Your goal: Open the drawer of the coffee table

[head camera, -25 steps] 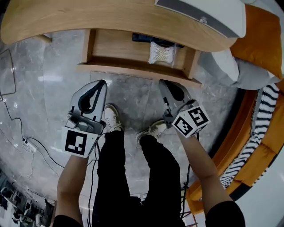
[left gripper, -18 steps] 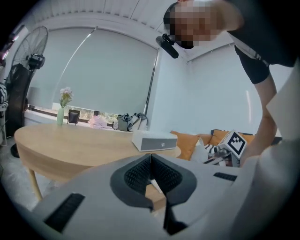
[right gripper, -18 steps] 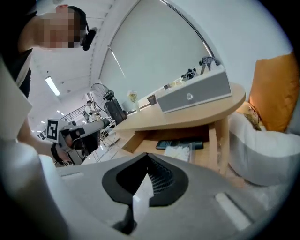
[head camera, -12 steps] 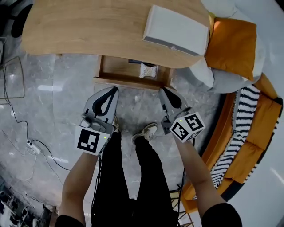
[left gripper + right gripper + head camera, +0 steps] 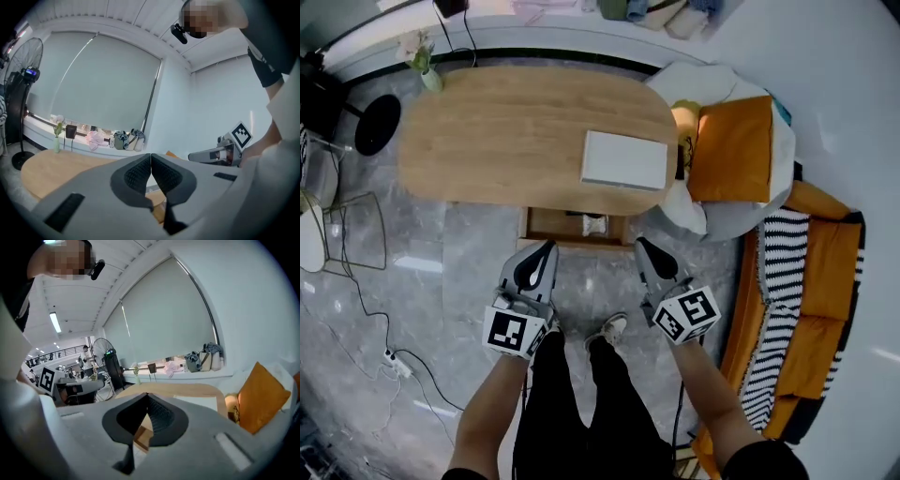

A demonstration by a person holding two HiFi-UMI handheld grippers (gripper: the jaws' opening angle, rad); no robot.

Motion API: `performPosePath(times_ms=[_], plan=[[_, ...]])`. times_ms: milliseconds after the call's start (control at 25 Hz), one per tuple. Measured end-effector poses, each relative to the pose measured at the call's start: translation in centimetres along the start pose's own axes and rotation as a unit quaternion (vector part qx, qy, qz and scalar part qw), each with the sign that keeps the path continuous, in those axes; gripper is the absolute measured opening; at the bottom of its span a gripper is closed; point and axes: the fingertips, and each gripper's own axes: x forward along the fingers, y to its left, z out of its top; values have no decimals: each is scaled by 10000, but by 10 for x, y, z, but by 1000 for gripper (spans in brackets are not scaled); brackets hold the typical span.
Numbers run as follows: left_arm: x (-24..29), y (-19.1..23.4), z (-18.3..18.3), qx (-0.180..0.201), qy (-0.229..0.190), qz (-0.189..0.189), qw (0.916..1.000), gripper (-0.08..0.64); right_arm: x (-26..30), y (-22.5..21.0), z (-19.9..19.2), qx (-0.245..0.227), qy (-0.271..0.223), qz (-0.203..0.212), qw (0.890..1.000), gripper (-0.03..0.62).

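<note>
Your left gripper [image 5: 546, 249] and right gripper [image 5: 643, 246] are both pressed together on nothing, held clear at 6 o'clock of the shallow wooden drawer [image 5: 555, 225]. It juts open from under the oval wooden tabletop [image 5: 497, 141], so the pull looks finished.

Looked along the left gripper [image 5: 150, 159], jaws pressed together with nothing between. Showed the wooden coffee table [image 5: 54, 165] beyond, a standing fan [image 5: 21, 84] at far left, the right gripper [image 5: 193, 156] alongside at right.
</note>
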Motion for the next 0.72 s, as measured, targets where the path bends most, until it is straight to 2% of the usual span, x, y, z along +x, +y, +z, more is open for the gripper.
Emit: performPosePath(times_ms=[240, 400, 600, 720], plan=[[-17, -47, 77, 267, -150, -310, 9991, 8, -42, 27, 94, -69, -581, -340, 9977, 5], [-35, -73, 135, 439, -420, -423, 9973, 8, -75, 49, 145, -201, -930, -404, 9946, 5], [-70, -72, 216, 667, -991, -127, 9928, 8, -123, 54, 200, -349, -1407, -701, 9869, 5], [-99, -76, 248, 812, -1247, 97, 9888, 8, -159, 57, 224, -587, -1617, -797, 9819, 5]])
